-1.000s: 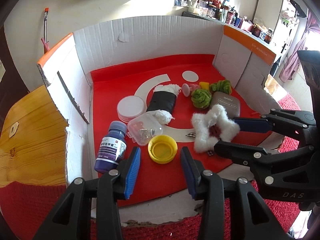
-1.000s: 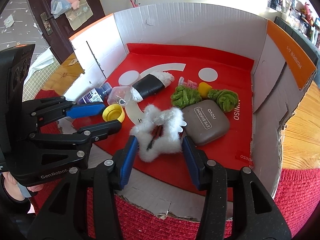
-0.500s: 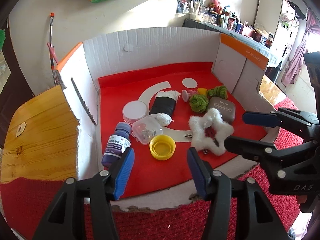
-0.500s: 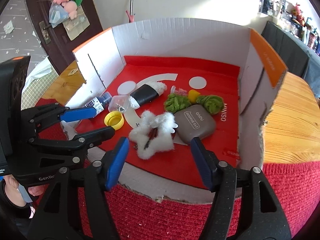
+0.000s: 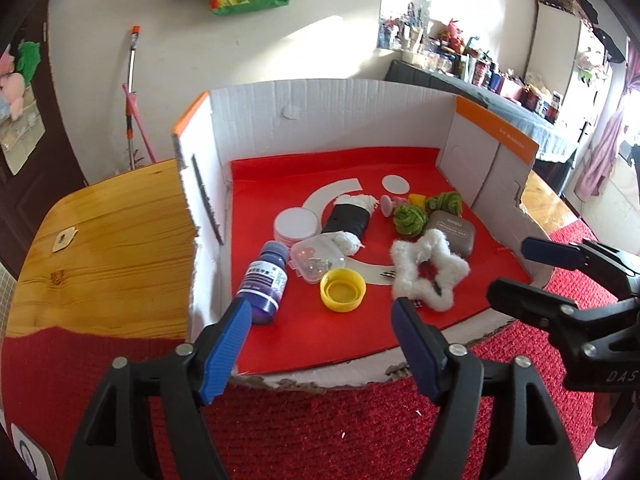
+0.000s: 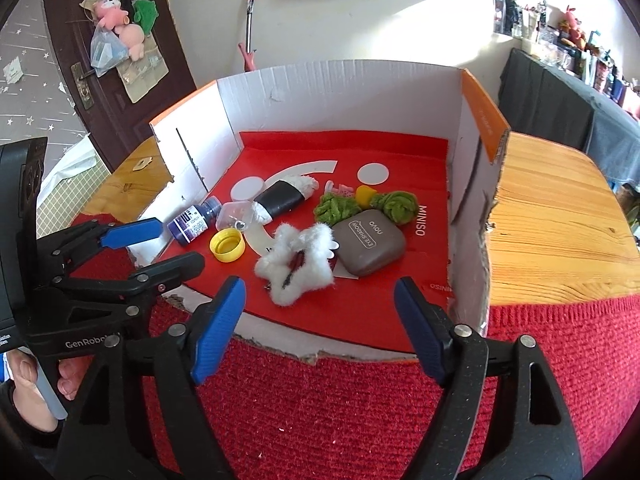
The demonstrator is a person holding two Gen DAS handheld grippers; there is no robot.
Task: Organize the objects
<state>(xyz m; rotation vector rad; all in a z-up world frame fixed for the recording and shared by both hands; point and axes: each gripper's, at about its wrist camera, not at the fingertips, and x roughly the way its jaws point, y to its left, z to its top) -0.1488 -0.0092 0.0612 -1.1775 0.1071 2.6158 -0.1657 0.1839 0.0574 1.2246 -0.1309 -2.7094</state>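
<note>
An open cardboard box with a red floor holds the objects. A white fluffy star lies near the front. Beside it are a yellow cap, a purple bottle, a clear plastic case, a black-and-white roll, two green yarn balls and a grey eyeshadow case. My left gripper is open and empty outside the box front. My right gripper is open and empty, also outside.
The box stands on a wooden table with a red knitted cloth in front. A white round lid lies by the left wall. A small yellow piece and a pink piece sit behind the yarn.
Both grippers have pulled back out of the box and opened wider. The right gripper, which straddled the fluffy star, is now clear of it; the star stays on the box floor.
</note>
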